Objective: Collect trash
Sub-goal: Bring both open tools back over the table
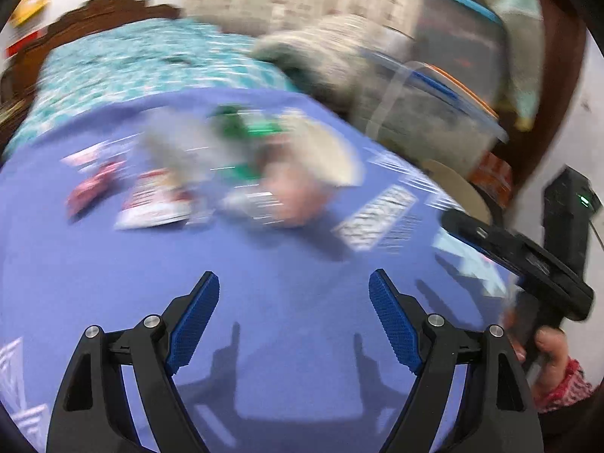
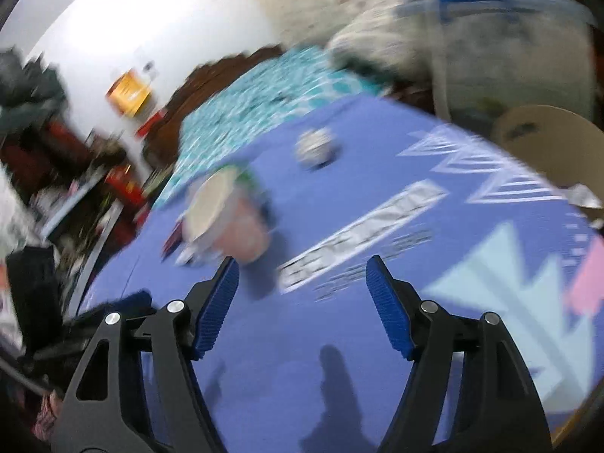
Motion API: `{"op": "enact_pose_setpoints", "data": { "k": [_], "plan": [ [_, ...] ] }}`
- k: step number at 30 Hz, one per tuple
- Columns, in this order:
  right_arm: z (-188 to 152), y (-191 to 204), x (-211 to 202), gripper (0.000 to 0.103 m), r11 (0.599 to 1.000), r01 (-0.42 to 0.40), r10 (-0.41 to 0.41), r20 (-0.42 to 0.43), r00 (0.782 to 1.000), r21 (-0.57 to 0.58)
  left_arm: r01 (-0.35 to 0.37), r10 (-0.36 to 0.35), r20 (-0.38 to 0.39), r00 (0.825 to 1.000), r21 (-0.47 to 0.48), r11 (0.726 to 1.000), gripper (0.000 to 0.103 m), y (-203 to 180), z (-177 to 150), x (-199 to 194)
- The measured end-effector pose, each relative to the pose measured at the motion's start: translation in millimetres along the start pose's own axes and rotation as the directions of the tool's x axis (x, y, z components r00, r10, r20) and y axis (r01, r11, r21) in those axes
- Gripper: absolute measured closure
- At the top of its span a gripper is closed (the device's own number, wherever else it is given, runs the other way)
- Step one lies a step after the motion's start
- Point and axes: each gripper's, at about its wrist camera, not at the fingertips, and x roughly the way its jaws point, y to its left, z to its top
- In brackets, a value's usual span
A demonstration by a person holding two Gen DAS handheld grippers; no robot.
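On the blue printed table, blurred trash is seen: red-and-white wrappers, a green packet and a pale paper plate. All of it is judged light, thin and crumply, best pinched at a raised edge. Left gripper and right gripper are held released, nothing between the fingers. A cluttered room is glimpsed behind.

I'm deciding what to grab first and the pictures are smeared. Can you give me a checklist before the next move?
1. Left gripper jaws open, nothing between: ok.
2. Right gripper jaws open, nothing between: ok.
3. Trash on the purple mat: red wrapper, pink cup, crumpled ball: ok.
4. Sharp view for aiming: not ok, motion blur.
5. Clear bin open: cannot tell.
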Motion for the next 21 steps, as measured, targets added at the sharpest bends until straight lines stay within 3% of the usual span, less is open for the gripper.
{"op": "enact_pose_setpoints", "data": {
  "k": [6,13,17,21],
  "plan": [
    [-19.3,73.4,39.0,0.039,0.985,-0.081,0.064,-0.114,0.991,-0.15,-0.12,0.127,0.036,0.991,-0.155,0.981,0.028,79.1,-15.5,-26.0],
    [-21.4,111.0,62.9,0.041,0.964,-0.115,0.074,-0.173,0.982,-0.242,-0.134,0.154,0.064,0.986,-0.248,0.959,0.031,122.6,-22.6,-44.3],
    [-4.3,111.2,68.1,0.041,0.96,-0.081,0.042,-0.147,0.988,-0.269,-0.086,0.112,0.079,0.991,-0.28,0.956,0.033,128.0,-22.6,-47.9],
    [26.1,94.9,54.3,0.041,0.964,0.006,-0.017,-0.039,0.999,-0.265,-0.057,0.085,0.095,0.992,-0.268,0.962,0.033,126.1,-21.4,-49.1]
  ]
}}
